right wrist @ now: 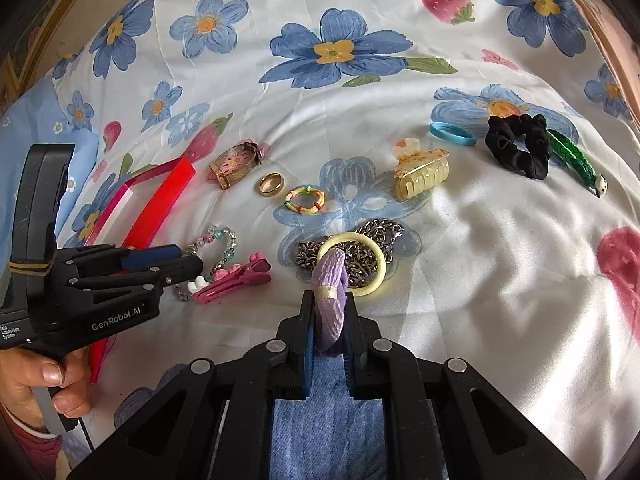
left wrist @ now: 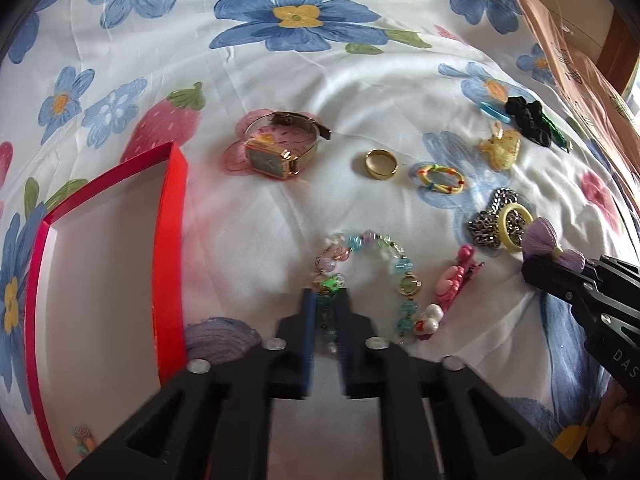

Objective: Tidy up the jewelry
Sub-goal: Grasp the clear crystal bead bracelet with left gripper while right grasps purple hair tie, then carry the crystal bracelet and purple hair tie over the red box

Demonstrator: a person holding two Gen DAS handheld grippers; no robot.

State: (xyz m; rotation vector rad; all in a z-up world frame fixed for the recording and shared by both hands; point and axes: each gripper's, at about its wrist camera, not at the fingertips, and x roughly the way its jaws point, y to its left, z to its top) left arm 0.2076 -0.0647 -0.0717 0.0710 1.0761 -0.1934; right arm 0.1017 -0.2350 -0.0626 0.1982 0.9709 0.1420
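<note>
With L claw (left wrist: pixel 325 312) on bracelet (left wrist: pixel 362 276)

Bright, soft daylight w/ only faint shadows on the bedsheet (left wrist: pixel 360 92) — edges bend a lot, corners go black. Fingers (left wrist: pixel 308 320) up close look a bit blurry.

Smooth, faintly sheened flower-printed white bedsheet cloth (right wrist: pixel 460 240); glossy red cardboard box (left wrist: pixel 176 240); polished gold metal ring (right wrist: pixel 271 185); dull steel chain (right wrist: pixel 360 260); translucent glossy plastic bead bracelet (left wrist: pixel 360 248); matt black cloth scrunchie (right wrist: pixel 518 146); ribbed lilac cloth bow (right wrist: pixel 330 280).
</note>
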